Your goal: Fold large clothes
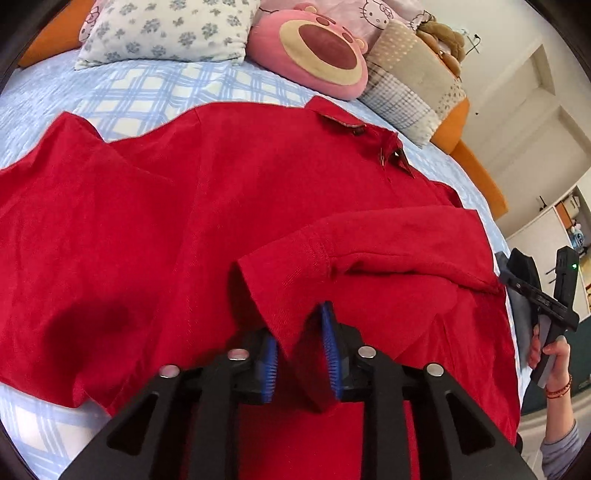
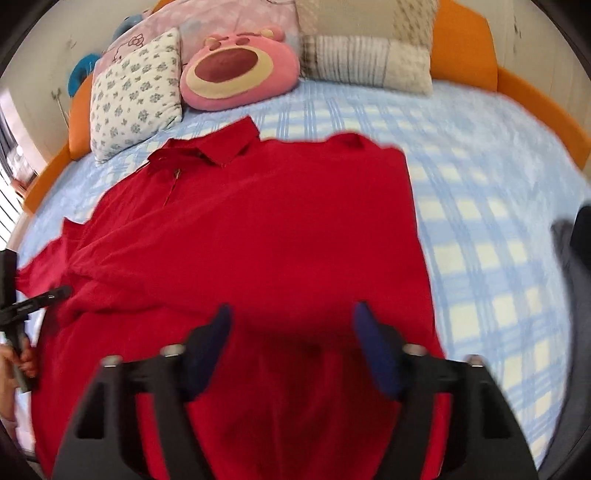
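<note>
Red cloth covers most of what we see: a big red shirt (image 1: 192,206) lies spread out on the bed (image 1: 155,88), with its collar (image 1: 391,147) up toward the pillows. We keep it flat on the blue checked cover so that each fold can land neat. One short sleeve (image 1: 369,251) is lifted and turned in over the middle of the shirt, and we think this is the step of folding the sleeve in. Our left gripper (image 1: 301,347) has the edge of that sleeve between its blue pads, but the pads stand a little apart from the cloth, so we say it is let go and not pinching. Our right gripper (image 2: 291,347) hangs over the lower part of the shirt with its jaws apart and nothing pinched; this view is blurry. Each of our hands holds a tool by its handle, and we can see the right hand (image 1: 554,358) at the edge of the left view. At the head of the bed sit a flowered pillow (image 1: 166,29), a pink bear cushion (image 1: 314,51) and a pink cushion with a cat face (image 1: 380,14) printed on it. We find no words or labels that we can read.
</note>
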